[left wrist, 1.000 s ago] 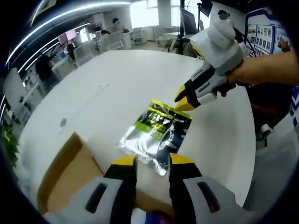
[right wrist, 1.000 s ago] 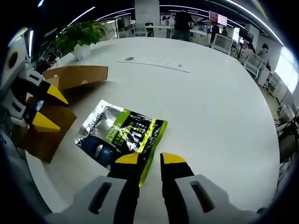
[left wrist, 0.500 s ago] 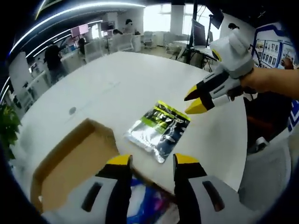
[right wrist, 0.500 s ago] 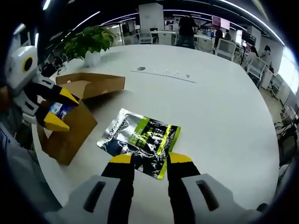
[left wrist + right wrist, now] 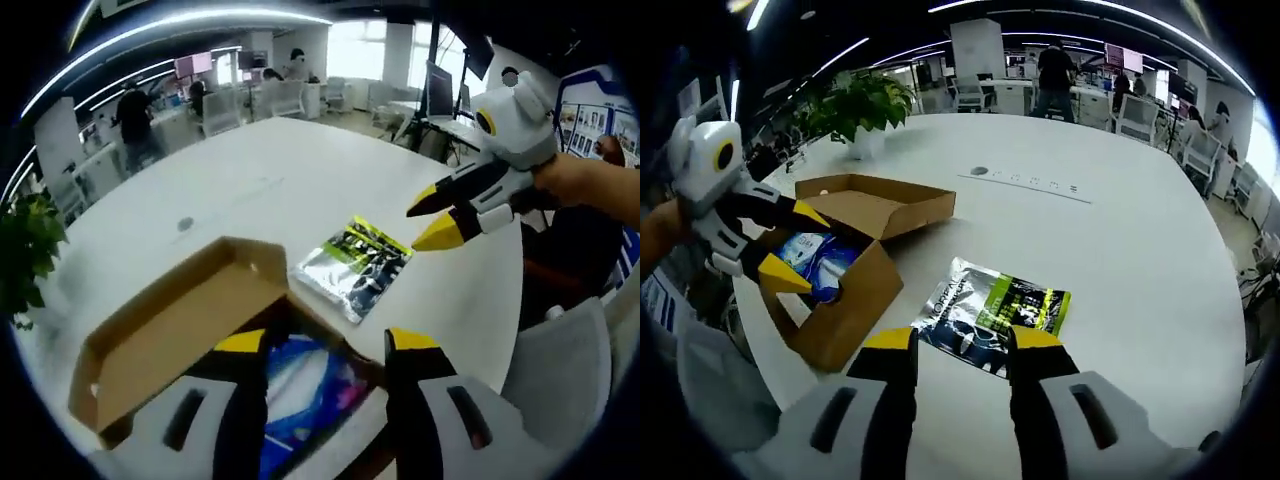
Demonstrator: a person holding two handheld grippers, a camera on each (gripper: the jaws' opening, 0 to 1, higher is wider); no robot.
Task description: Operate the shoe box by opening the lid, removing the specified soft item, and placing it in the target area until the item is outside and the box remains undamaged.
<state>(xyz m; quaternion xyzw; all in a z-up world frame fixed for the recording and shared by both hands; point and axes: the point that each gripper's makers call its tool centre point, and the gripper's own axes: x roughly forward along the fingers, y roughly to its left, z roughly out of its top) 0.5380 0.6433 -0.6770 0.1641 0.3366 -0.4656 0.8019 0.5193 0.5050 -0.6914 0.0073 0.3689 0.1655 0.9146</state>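
Now both grippers have pulled back and up from the table since a second ago. The foil pouch [image 5: 995, 312], which lay right at the tips of both sets of jaws, sits clear of them, flat on the white table [image 5: 1120, 230] just beside the shoe box [image 5: 845, 300].

Left gripper [image 5: 325, 345]: jaws apart, nothing between them, hovering over the open box. Right gripper [image 5: 960, 345]: jaws apart, empty, above the near edge of the pouch. In the left gripper view the right gripper sits off above the pouch's far side, tips parted.

Reading: the pouch is out and released, lid flap [image 5: 175, 325] folded back, box walls look intact. If the pouch is the specified item and this patch of table is the target area, the task is essentially done.

Hard to make out: a blue-and-white packet [image 5: 820, 262] remains in the box; its print is blurred and the left jaws cut off part of it, so possibly another soft item. No marked target area is visible. The box's near wall is hidden beneath the left gripper.
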